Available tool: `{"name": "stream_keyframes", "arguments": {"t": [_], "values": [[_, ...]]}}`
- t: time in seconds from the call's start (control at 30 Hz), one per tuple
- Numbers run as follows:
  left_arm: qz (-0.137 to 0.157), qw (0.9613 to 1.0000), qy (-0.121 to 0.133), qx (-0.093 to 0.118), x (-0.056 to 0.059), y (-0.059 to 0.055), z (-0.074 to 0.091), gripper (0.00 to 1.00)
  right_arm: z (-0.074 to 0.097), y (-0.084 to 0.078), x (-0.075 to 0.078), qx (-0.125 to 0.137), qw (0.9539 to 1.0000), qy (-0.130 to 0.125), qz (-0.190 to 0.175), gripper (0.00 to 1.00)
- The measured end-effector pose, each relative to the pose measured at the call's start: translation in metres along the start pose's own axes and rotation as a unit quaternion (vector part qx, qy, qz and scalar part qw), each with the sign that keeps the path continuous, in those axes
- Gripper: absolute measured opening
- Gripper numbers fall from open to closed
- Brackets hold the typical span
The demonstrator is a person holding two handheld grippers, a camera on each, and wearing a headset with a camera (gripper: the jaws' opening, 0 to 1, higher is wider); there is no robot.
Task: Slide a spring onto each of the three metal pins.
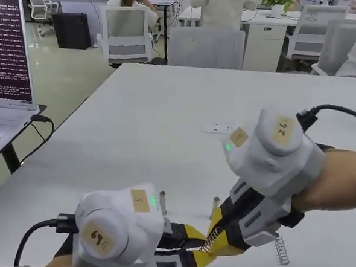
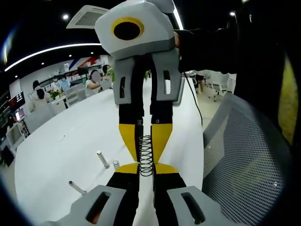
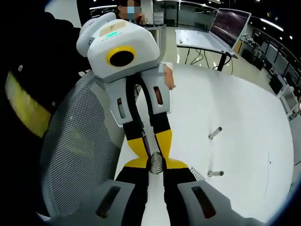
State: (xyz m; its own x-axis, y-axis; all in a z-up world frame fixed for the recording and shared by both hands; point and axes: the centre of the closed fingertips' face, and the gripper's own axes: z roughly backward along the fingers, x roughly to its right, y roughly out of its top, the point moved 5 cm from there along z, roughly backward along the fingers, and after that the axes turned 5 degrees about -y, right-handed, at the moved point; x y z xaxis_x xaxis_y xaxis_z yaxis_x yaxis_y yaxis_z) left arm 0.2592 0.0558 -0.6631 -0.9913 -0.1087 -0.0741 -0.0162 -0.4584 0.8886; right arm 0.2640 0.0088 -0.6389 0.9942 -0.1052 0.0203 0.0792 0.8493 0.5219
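The housings of the left gripper (image 1: 203, 249) and right gripper (image 1: 216, 239) are seen as smooth white plastic with a faint sheen. The jaws are finished in matt yellow and black. Tan paper labels (image 1: 283, 129) are stuck on top. The spring (image 1: 211, 239) between the jaws and the loose spring (image 1: 282, 250) at lower right are of bright bare wire. The left pin (image 1: 163, 202) and right pin (image 1: 216, 202) are of dull grey metal. The table (image 1: 135, 130) is smooth, matt white.

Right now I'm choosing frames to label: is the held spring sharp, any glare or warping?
Head view: spring small and slightly soft. Left gripper view: coils crisp, ceiling light strip bright, room curved by fisheye. Right gripper view: spring seen almost end-on, sharp; table evenly lit.
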Motion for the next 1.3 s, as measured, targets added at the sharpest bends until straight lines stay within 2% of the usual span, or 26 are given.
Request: {"name": "stream_keyframes", "arguments": {"t": [0.2, 0.53, 0.77, 0.87, 0.93, 1.1, 1.2, 1.3], "values": [[0.003, 0.9999, 0.01, 0.0, -0.003, -0.001, 0.001, 0.03, -0.002, 0.008, 0.003, -0.049, 0.9979, 0.013, 0.041, 0.09], [0.014, 0.9993, 0.032, 0.009, -0.013, -0.001, 0.005, 0.03, -0.005, 0.019, 0.013, -0.096, 0.9918, 0.027, 0.08, 0.08], [0.034, 0.9979, 0.051, 0.022, -0.022, -0.001, 0.011, 0.02, -0.003, 0.025, 0.022, -0.099, 0.992, 0.024, 0.074, 0.08], [0.048, 0.9972, 0.049, 0.031, -0.023, -0.001, 0.012, 0.02, -0.002, 0.026, 0.023, -0.1, 0.9924, 0.026, 0.066, 0.08], [0.045, 0.9972, 0.051, 0.031, -0.023, 0.0, 0.011, 0.02, -0.002, 0.026, 0.023, -0.102, 0.9922, 0.026, 0.065, 0.08], [0.06, 0.9963, 0.048, 0.039, -0.024, 0.0, 0.012, 0.02, -0.001, 0.026, 0.025, -0.103, 0.9928, 0.031, 0.053, 0.08], [0.052, 0.9966, 0.048, 0.042, -0.024, 0.001, 0.012, 0.02, -0.001, 0.025, 0.026, -0.103, 0.9931, 0.033, 0.047, 0.08], [0.046, 0.9973, 0.046, 0.035, -0.022, 0.001, 0.009, 0.03, -0.001, 0.023, 0.024, -0.107, 0.9924, 0.036, 0.05, 0.08]]}}
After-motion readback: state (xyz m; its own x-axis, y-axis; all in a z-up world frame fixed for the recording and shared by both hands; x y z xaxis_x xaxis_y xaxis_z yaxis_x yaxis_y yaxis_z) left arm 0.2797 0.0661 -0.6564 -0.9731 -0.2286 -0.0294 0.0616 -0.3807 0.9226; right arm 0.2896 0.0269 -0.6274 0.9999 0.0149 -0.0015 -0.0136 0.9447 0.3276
